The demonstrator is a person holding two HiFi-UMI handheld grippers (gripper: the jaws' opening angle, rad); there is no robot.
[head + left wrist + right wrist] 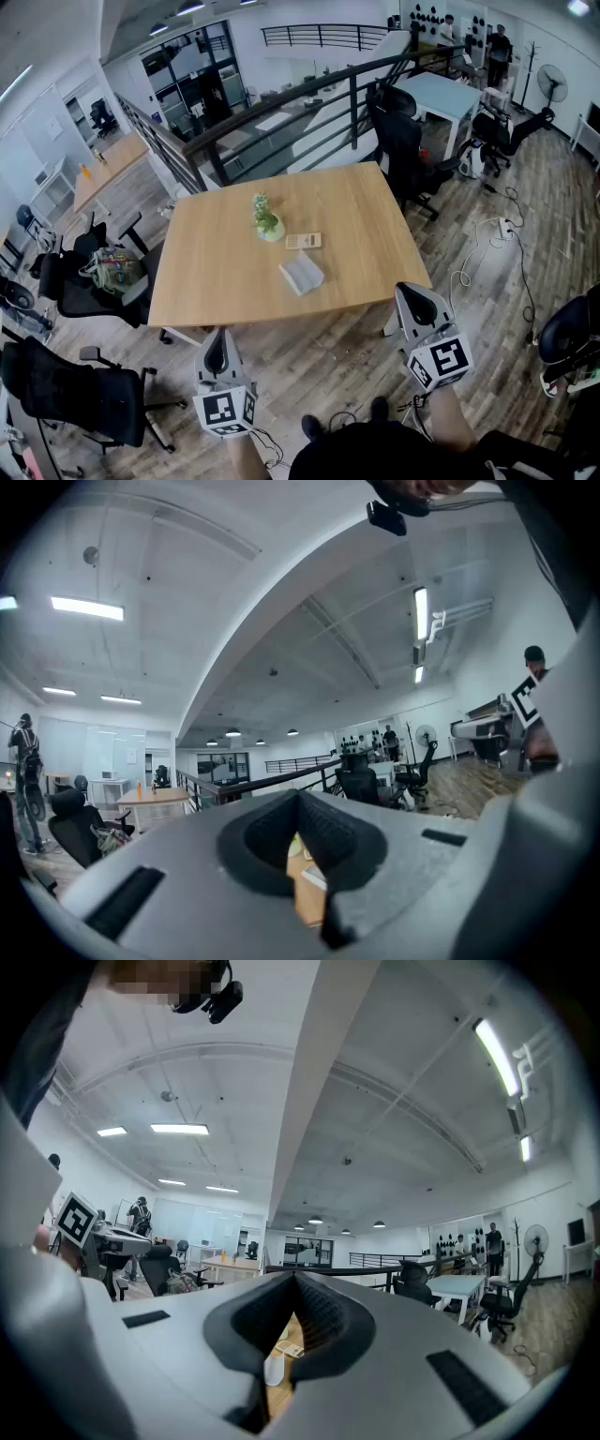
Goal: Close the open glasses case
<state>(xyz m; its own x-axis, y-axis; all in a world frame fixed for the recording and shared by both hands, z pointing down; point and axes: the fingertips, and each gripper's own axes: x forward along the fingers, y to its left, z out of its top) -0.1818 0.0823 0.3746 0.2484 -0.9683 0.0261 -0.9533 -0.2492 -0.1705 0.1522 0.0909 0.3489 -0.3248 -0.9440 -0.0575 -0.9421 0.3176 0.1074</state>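
Note:
The open glasses case (301, 273), pale grey, lies near the front middle of the wooden table (216, 281). Both grippers hang level in front of the table's near edge, well short of the case. My left gripper (217, 339) is at the lower left with its jaws together and nothing in them. My right gripper (410, 292) is off the table's front right corner, also shut and empty. In the left gripper view only a sliver of the table (306, 907) shows through the jaw notch. In the right gripper view a pale shape (274, 1370), probably the case, shows there.
A small potted plant (266, 219) and a flat wooden block (303, 241) sit just behind the case. Black office chairs (94, 394) stand to the left of the table, another (405, 150) at its far right. Cables (487, 244) trail over the wooden floor to the right.

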